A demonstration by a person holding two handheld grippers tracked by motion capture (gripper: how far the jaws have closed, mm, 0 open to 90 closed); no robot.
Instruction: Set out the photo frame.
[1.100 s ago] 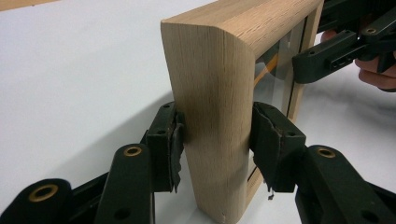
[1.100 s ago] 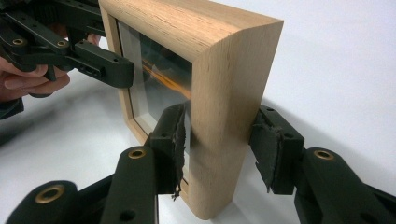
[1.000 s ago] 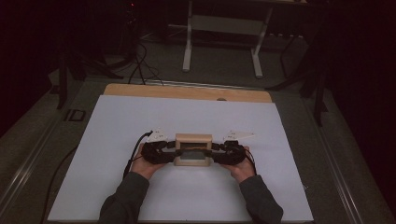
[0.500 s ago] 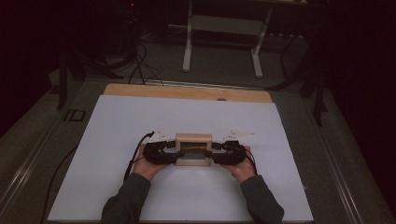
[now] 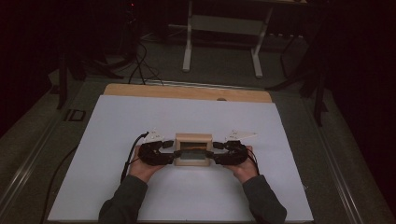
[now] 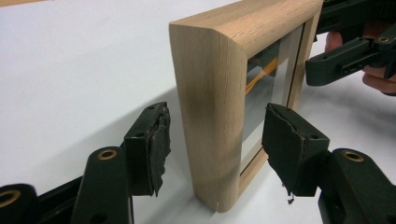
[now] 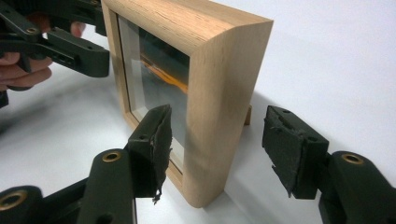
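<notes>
- High view, lower middle of the frame: the left tool (image 5: 173, 153) and right tool (image 5: 214, 154) flank a small light-wood picture frame with a glass front (image 5: 193, 150).
- Left tool (image 6: 215, 140): jaws have just been opening; pads stand clear of the frame's (image 6: 219, 107) wooden edge between them.
- Right tool (image 7: 217, 140): the same, spread wide around the frame's (image 7: 224, 93) other edge.
- Frame stands upright on the white tabletop (image 5: 140, 116).

frame (image 5: 193, 149) upright between both tools
</notes>
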